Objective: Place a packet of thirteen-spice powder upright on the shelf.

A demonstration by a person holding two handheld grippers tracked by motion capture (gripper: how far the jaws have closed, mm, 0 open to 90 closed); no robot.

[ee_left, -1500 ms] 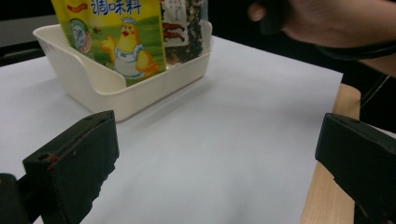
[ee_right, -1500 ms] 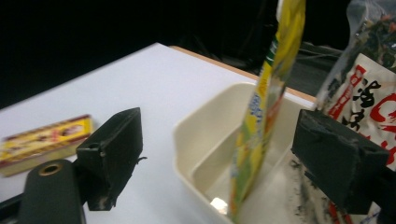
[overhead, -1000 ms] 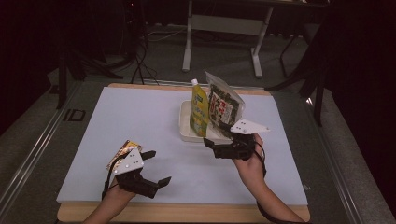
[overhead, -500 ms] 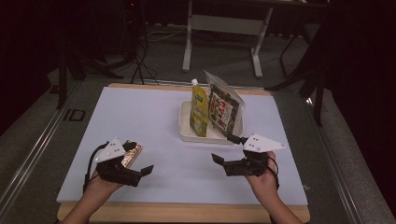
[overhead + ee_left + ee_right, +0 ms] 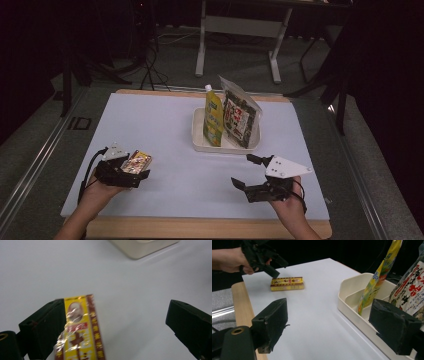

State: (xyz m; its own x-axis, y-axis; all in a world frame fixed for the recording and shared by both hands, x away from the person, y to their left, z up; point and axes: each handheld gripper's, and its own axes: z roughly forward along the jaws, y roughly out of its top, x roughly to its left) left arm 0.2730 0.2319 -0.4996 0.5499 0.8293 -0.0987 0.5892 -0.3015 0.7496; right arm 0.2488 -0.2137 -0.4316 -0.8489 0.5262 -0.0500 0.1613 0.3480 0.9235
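Glossy wrap, matt surface

Yellow box (image 5: 80, 332) in shiny film; smooth white surface (image 5: 165, 125), wooden edge; cream plastic tray (image 5: 198, 135).

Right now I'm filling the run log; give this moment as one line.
left gripper: open, over yellow box lying on table | right gripper: open, empty | tray: holds yellow pouch, seaweed bag

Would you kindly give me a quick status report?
Both claws open: left claw, right claw. Yellow box flat on table, unheld. Nothing blocking.
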